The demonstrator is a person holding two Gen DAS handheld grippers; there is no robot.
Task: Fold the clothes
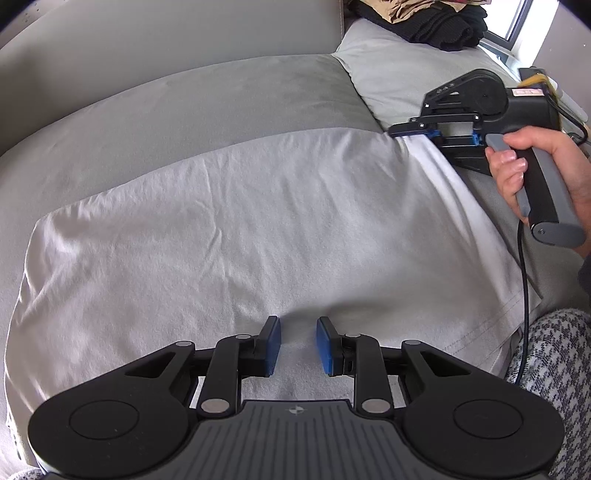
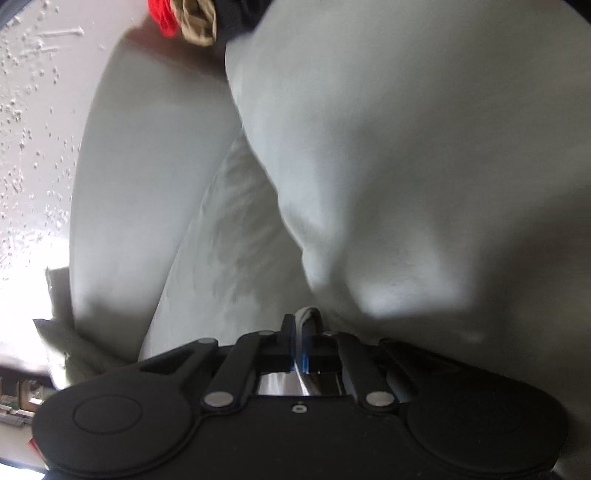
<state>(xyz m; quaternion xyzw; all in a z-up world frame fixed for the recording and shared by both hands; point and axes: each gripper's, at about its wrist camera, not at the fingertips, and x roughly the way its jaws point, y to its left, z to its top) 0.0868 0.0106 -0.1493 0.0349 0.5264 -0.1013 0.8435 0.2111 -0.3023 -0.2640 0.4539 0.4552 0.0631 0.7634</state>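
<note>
1. The left wrist view shows the whole white garment [image 1: 240,229] spread flat over the grey sofa seat [image 1: 207,99], filling the middle of the frame; the right wrist view shows only a small bunched fold of it at lower centre.
2. Only the left wrist view shows the person's hand [image 1: 532,177] at the right edge, gripping the right gripper's handle, with a black cable hanging below it.
3. A dark clothes pile [image 1: 436,26] sits at the top right on a cushion [image 1: 399,70].
4. The left gripper [image 1: 298,345], bottom centre, has its blue pads narrowly apart, over the garment's near part, nothing pinched between them.
5. The right gripper [image 2: 301,332] is clamped tight on a fold of the garment's edge; in the left wrist view it sits at that garment's upper right corner [image 1: 410,134].
</note>
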